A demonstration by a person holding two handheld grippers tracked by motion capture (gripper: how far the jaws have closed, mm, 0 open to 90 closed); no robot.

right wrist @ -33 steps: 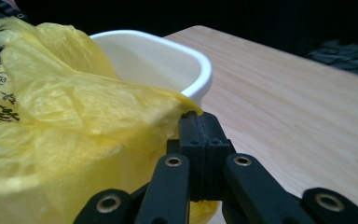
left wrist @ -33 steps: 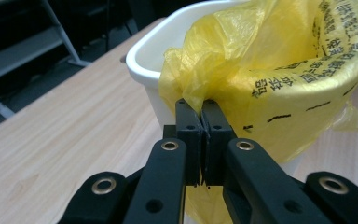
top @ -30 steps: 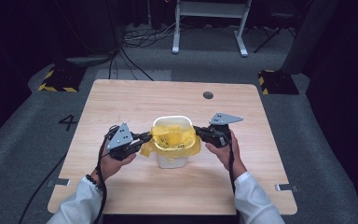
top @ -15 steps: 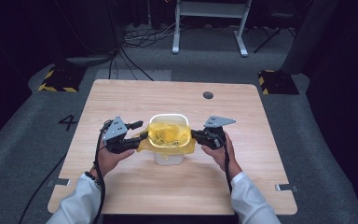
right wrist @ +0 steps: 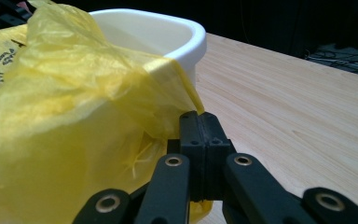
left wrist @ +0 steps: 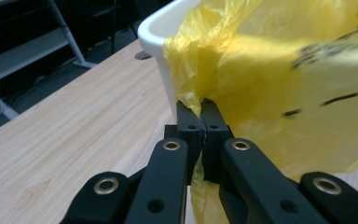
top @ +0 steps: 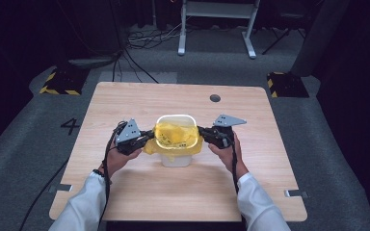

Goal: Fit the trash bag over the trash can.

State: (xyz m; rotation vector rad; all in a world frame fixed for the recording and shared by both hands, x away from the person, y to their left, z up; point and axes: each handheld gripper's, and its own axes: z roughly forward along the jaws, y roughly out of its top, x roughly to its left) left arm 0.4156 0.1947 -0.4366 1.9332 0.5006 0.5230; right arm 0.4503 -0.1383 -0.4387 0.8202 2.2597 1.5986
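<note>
Two grippers flank the white bin (top: 175, 144) in the high view, near the middle of the wooden table (top: 125, 101): the left gripper (top: 147, 138) at the bin's left side, the right gripper (top: 201, 131) at its right. Since a second ago the left gripper has dropped lower against the bin's left wall, and the yellow bag (top: 173, 137) now drapes further over the rim there.

In the left gripper view, the left gripper (left wrist: 200, 108) has its jaws pressed together on a bunched fold of the yellow bag (left wrist: 279, 70), just beside the bin (left wrist: 161, 35) wall; the jaws have just been closing, with the film between them.

In the right gripper view, the right gripper (right wrist: 199, 122) is clamped tight on the bag (right wrist: 60, 116) edge, just below the bin (right wrist: 168, 32) rim.

With both edges pinched again, I judge the liner is being stretched down over the rim, and the far rim still looks bare
</note>
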